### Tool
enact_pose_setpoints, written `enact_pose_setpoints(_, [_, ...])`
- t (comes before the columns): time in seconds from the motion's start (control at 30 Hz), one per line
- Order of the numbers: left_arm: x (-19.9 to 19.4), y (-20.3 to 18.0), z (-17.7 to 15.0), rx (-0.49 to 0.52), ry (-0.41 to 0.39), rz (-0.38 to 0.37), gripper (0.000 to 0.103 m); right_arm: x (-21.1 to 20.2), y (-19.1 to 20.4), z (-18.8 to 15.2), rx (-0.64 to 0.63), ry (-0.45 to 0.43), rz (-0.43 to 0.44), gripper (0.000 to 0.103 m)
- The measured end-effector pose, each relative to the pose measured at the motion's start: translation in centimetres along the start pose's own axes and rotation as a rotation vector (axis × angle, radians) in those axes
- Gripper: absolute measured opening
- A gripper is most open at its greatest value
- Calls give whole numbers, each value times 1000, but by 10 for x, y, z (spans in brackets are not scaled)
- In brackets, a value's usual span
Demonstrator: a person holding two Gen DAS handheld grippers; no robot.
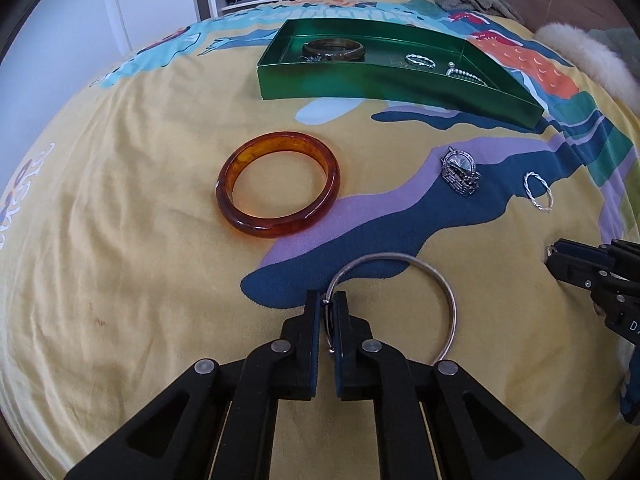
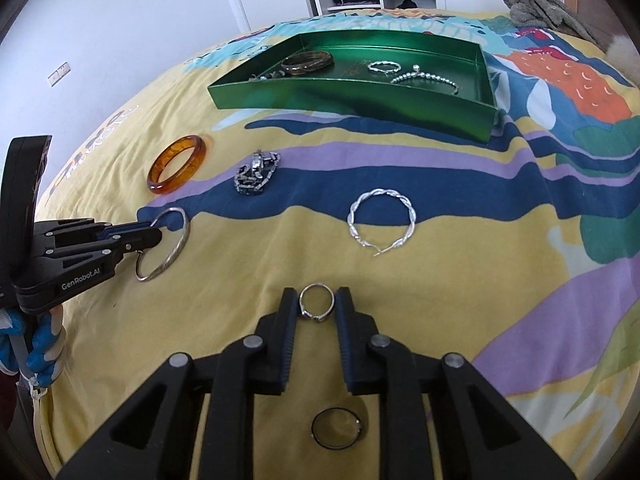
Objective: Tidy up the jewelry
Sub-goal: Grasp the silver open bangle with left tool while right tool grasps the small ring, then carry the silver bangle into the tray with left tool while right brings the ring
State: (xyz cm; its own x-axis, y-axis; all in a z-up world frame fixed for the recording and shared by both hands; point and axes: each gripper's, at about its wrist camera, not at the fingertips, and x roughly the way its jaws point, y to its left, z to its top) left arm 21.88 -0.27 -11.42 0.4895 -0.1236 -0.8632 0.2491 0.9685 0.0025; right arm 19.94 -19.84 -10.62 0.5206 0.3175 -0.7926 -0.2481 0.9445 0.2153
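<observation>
the left gripper [image 1: 329,308] pinches a thin silver bangle [image 1: 436,280] tight; the right gripper [image 2: 317,304] stands part open around a small silver ring [image 2: 317,302], its pads apparently just clear.

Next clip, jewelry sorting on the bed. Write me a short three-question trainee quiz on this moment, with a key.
1. True or false: the left gripper is shut on the thin silver bangle.
2. What sits between the right gripper's fingers?
A. small silver ring
B. amber bangle
C. watch
3. Fill in: the twisted silver hoop lies on the bedspread, outside the green ____.

Key: 1 true; 2 A; 3 tray.
</observation>
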Motion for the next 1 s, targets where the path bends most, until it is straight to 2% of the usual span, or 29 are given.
enact_pose_setpoints(0.23, [-30, 3, -7, -12, -48, 24, 5, -28, 7, -7, 9, -54, 9, 18])
enact_pose_setpoints(0.43, [-67, 1, -13, -7, -108, 39, 6, -68, 17, -11, 2, -115, 3, 18])
enact_pose_setpoints(1.0, [-163, -20, -44, 43, -273, 88, 6, -161, 57, -39, -32, -245, -24, 18])
